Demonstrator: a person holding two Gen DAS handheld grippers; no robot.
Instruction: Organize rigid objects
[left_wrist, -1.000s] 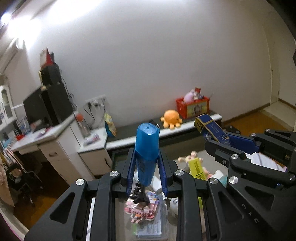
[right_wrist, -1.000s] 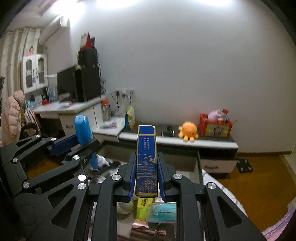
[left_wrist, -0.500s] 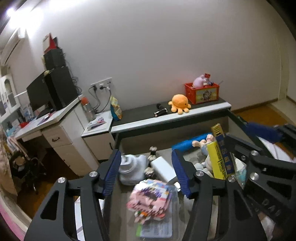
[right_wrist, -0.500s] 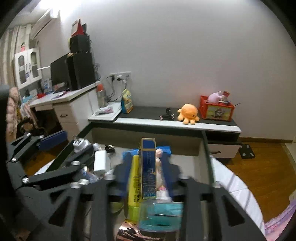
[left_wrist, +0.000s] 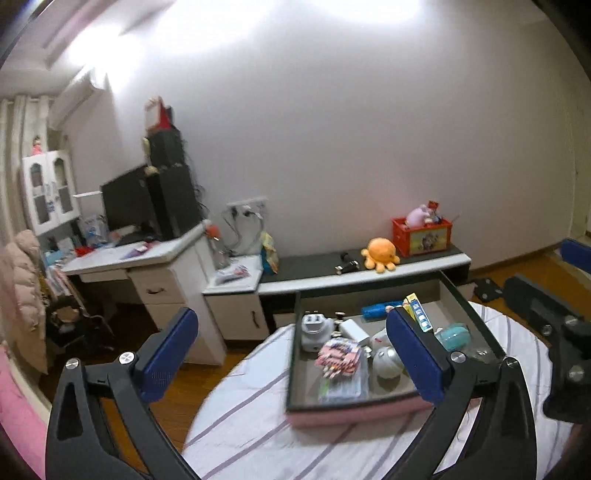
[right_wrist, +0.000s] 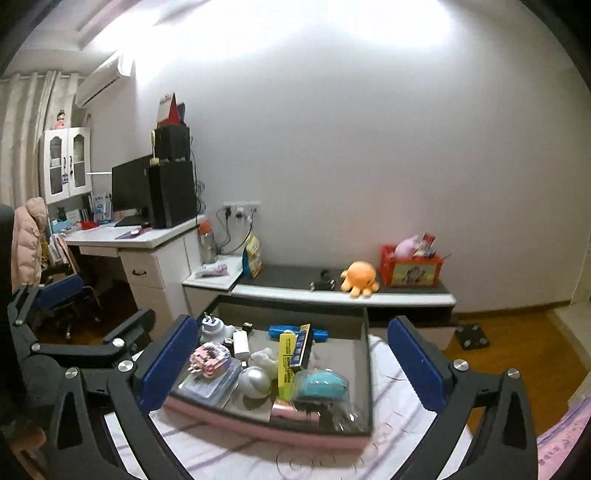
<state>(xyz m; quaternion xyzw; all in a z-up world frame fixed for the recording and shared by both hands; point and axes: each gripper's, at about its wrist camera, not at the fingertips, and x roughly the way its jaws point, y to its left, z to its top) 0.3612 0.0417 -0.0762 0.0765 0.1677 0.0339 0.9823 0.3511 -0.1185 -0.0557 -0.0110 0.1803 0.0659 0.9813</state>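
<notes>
Pink-sided box (right_wrist: 258, 424), orange octopus plush (right_wrist: 360, 282), white purple-striped cloth (left_wrist: 251, 424)

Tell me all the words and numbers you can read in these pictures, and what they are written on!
None can be read for sure.
Yellow box in the pink bin: dark print down its face, too blurred.
Dark blue box beside it: gold print, too small.
Red crate on the low shelf: a picture label, no letters clear.
Blue and yellow bag by the wall: print too small.
</notes>
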